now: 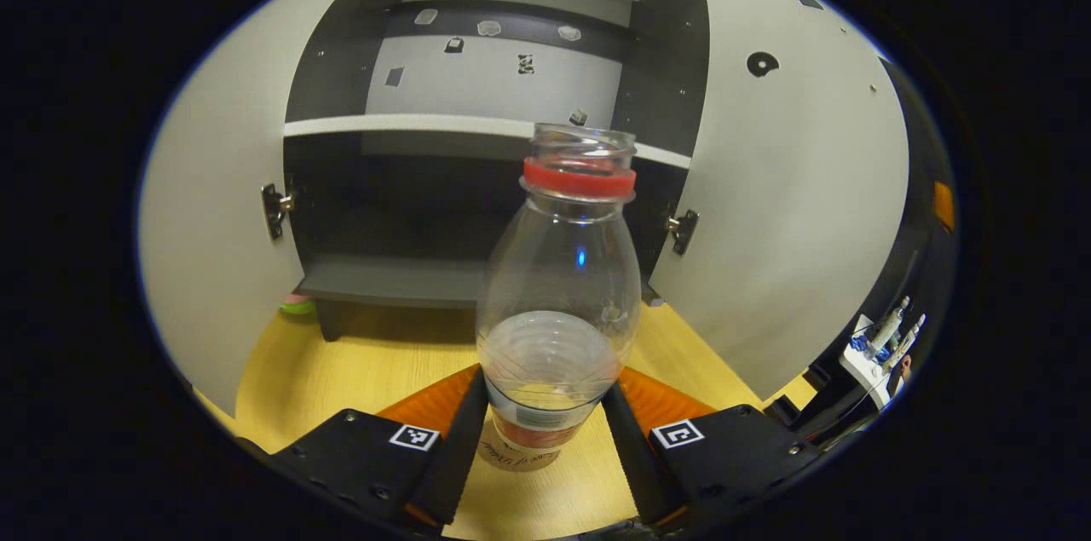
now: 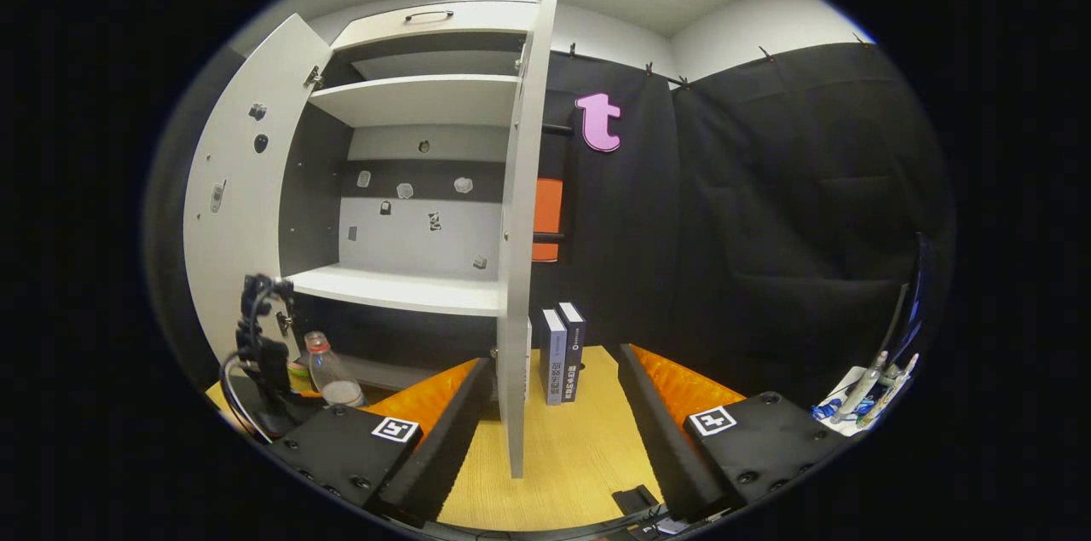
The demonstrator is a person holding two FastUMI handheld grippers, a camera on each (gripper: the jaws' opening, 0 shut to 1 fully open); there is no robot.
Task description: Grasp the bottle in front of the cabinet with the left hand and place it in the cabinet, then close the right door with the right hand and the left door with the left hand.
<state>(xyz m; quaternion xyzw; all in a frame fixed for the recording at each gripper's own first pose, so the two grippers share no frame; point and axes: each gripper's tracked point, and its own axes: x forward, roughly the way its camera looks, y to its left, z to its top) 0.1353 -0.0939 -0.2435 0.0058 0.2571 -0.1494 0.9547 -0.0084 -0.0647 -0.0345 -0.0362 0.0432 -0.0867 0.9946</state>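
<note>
The left tongs (image 1: 545,417) are clamped on the base of the clear uncapped bottle (image 1: 558,302), which stands on the wooden counter (image 1: 375,371) just before the open cabinet (image 1: 477,81). The right tongs (image 2: 554,413) gape apart, the right door (image 2: 522,226) edge-on between them.

Both cabinet doors stand swung wide, so the cabinet (image 1: 401,209) mouth is open between the left door (image 1: 213,217) and the right door (image 1: 793,183). The dark lower compartment lies clear under a white shelf (image 1: 409,125). Outside, the right door's edge (image 2: 520,268) juts forward — two upright books (image 2: 561,353) just beside it.
</note>
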